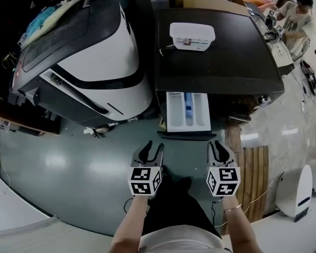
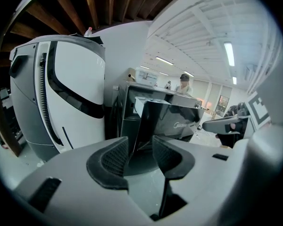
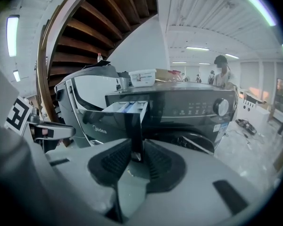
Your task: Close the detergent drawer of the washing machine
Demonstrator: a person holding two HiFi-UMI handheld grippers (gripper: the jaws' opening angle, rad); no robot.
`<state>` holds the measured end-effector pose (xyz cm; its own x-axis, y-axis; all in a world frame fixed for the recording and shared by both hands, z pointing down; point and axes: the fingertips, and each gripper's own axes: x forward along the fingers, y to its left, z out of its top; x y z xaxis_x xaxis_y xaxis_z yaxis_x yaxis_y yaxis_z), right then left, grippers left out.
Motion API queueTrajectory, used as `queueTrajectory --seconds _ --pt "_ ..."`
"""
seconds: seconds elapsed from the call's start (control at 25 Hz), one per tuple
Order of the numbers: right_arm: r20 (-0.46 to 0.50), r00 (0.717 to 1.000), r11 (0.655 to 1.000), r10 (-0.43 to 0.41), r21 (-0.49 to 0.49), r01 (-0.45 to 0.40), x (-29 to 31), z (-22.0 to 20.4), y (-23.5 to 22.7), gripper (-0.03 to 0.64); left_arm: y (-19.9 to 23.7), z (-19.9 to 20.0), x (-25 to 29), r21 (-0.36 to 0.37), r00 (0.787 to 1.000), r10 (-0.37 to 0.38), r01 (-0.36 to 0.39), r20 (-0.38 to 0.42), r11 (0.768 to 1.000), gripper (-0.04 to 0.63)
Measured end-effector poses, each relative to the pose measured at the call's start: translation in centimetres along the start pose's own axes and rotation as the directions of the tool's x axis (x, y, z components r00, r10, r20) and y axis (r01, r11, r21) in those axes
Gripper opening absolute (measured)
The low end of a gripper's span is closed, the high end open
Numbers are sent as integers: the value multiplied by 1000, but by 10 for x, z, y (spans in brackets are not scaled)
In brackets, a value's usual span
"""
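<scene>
White plastic lines the inside of the detergent drawer (image 1: 188, 111), which is seen pulled fully out of the front of the dark washing machine (image 1: 216, 51), just left of centre in the head view. Its tray is split into lengthwise compartments, and a blue insert sits in the middle one. The drawer's front panel is glossy and dark like the machine's face, and a pale brand name can be made out on it in the right gripper view, where the drawer (image 3: 125, 108) juts toward the camera at centre left. A round knob and a row of small panel markings are seen to its right.

The left tongs (image 1: 150, 153) are held below the drawer's left corner, apart from it, over the grey-green floor (image 1: 68, 173). In the left gripper view the left tongs (image 2: 140, 149) are spread, with nothing between the ribbed pads.

The right tongs (image 1: 221, 151) are held below and to the right of the drawer, also clear of it. In the right gripper view the right tongs (image 3: 137, 157) are parted by a narrow gap and nothing is gripped; the drawer's near corner is only seen through the gap, farther off.

A white lidded box (image 1: 192, 36) rests on the machine's top. A white-and-black appliance (image 1: 89, 51) stands at the upper left, and a wooden slatted mat (image 1: 253, 178) lies at the lower right.
</scene>
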<state>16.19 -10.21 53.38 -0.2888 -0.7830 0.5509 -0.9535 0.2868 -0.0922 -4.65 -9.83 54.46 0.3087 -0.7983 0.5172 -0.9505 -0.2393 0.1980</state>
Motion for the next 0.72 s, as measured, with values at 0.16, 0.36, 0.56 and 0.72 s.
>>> queueTrajectory --seconds 0.16,0.36,0.56,0.72 --pt "-2 1000 1000 -10 10 10 7 1 0 72 3 0 9 8 1000 -14 14 -8 1000 152" --pt "9 1000 1000 -4 -3 4 12 4 3 72 4 4 20 14 999 -38 38 -15 999 148" --pt "12 1000 999 5 -33 -5 14 4 4 72 1 6 26 24 998 -60 61 -24 998 140" --pt "9 1000 998 16 -68 -15 15 5 4 72 0 5 28 24 997 -67 68 -24 997 133"
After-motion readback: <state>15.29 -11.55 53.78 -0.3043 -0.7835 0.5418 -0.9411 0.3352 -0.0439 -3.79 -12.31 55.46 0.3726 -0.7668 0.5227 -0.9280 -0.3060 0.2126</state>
